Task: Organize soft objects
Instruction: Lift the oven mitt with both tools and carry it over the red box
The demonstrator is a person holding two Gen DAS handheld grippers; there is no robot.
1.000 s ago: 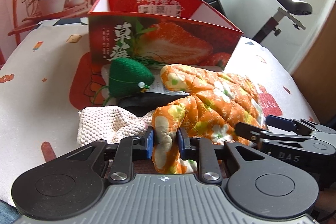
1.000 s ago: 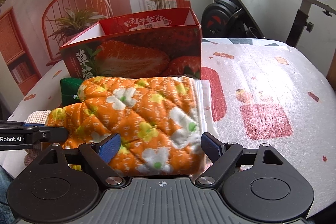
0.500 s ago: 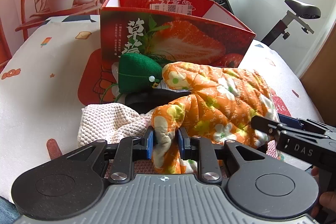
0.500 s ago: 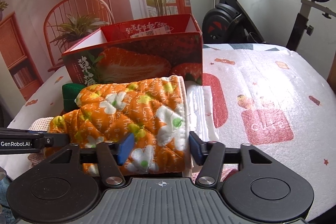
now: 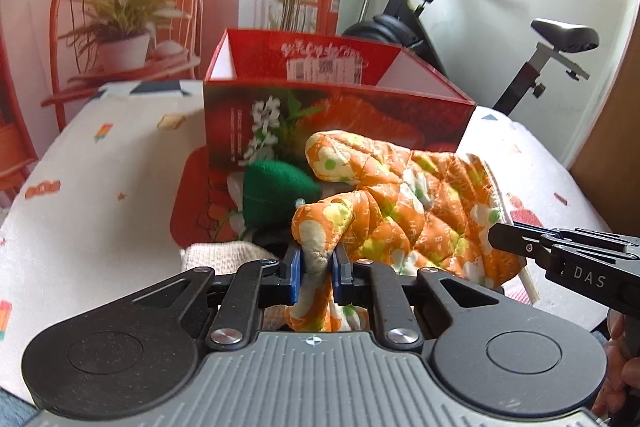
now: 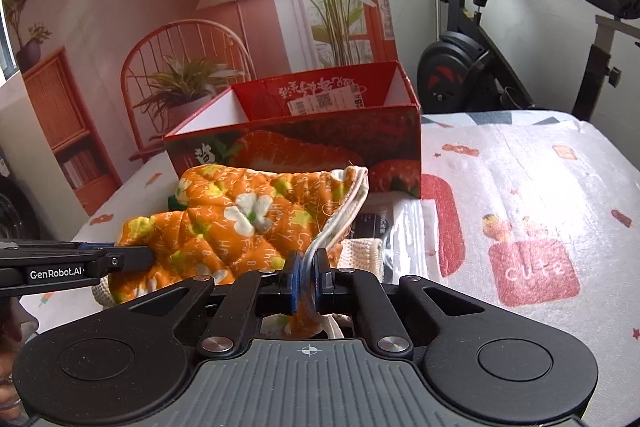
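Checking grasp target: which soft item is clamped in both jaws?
The orange floral mitt: both grippers pinch it. The green plush and beige knit cloth lie free.

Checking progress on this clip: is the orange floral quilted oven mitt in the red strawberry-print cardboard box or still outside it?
Outside. The orange floral quilted oven mitt hangs before the red strawberry-print cardboard box.

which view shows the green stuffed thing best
The left wrist view: the green plush toy sits largely in the open between the red box and the orange oven mitt. In the right wrist view only a green sliver peeks out behind the mitt.
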